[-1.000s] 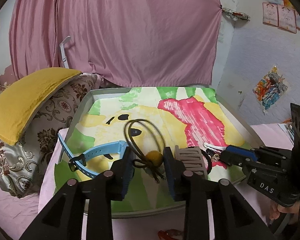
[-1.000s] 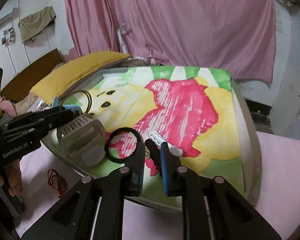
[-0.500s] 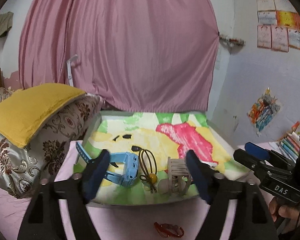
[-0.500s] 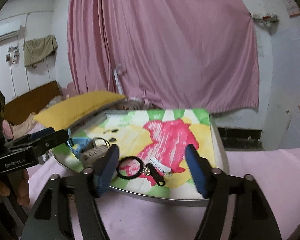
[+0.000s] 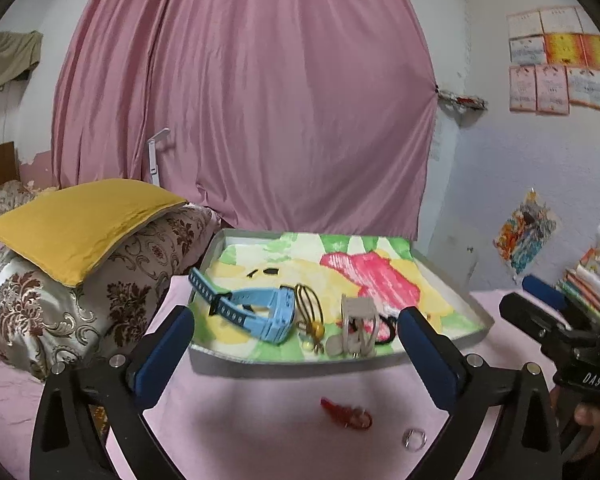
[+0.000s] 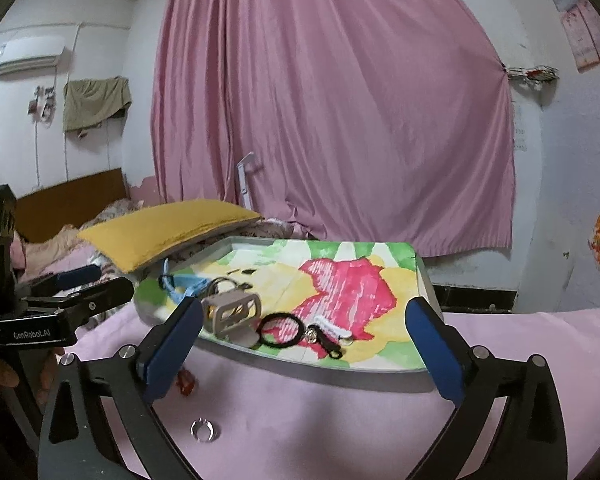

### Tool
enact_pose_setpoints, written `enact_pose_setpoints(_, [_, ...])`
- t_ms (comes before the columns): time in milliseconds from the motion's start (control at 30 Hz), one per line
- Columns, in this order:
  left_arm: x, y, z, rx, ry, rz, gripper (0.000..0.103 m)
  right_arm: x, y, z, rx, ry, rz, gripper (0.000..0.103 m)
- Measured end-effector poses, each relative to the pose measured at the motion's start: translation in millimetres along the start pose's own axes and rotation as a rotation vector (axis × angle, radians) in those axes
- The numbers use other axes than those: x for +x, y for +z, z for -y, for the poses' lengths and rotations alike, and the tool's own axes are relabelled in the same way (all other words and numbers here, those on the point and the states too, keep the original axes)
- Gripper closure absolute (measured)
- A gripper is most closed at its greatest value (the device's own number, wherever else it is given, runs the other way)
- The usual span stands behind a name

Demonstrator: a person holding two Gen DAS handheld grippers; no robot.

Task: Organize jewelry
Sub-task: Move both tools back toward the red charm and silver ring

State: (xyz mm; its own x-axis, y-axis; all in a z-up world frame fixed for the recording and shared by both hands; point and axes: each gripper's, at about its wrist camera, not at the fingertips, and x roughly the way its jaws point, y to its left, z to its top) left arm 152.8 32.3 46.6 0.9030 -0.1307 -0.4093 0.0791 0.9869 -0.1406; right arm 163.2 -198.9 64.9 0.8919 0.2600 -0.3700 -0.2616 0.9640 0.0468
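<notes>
A metal tray [image 5: 300,362] lined with a bright picture lies on the pink bedsheet. Along its near edge lie a blue watch [image 5: 260,312], a gold hoop with a yellow bead [image 5: 310,314], a grey claw clip [image 5: 358,320], a black hair tie [image 6: 280,330], a white clip [image 6: 334,327] and a black strap [image 6: 326,344]. On the sheet in front of the tray lie a red trinket [image 5: 346,416] and a silver ring [image 5: 414,438]. My left gripper [image 5: 296,316] and right gripper [image 6: 304,308] hover short of the tray. Their jaws are opening wide, and nothing is between them.
A yellow pillow [image 5: 76,228] rests on a patterned cushion [image 5: 60,312] left of the tray. A pink curtain [image 5: 240,100] hangs behind it. Stacked books [image 5: 588,280] stand at the right. The tray's far half [image 6: 340,276] holds no objects.
Both grippers have drawn back from the tray and risen a little, and their jaws have spread wide. The bead hoop and the black strap that were between them lie on the tray.
</notes>
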Motion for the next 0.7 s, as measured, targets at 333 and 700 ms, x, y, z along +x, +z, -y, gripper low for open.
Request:
enact_pose_setpoints(333, [4, -21, -7, 0.044, -0.055, -0.164, 0.001, 8, -19, -9, -0.068, 0.096, -0.208, 0.004])
enact_pose_setpoints(700, [29, -36, 2, 0.077, -0.099, -0.357, 0.011, 33, -41, -23, -0.140, 0.217, -0.441, 0.029])
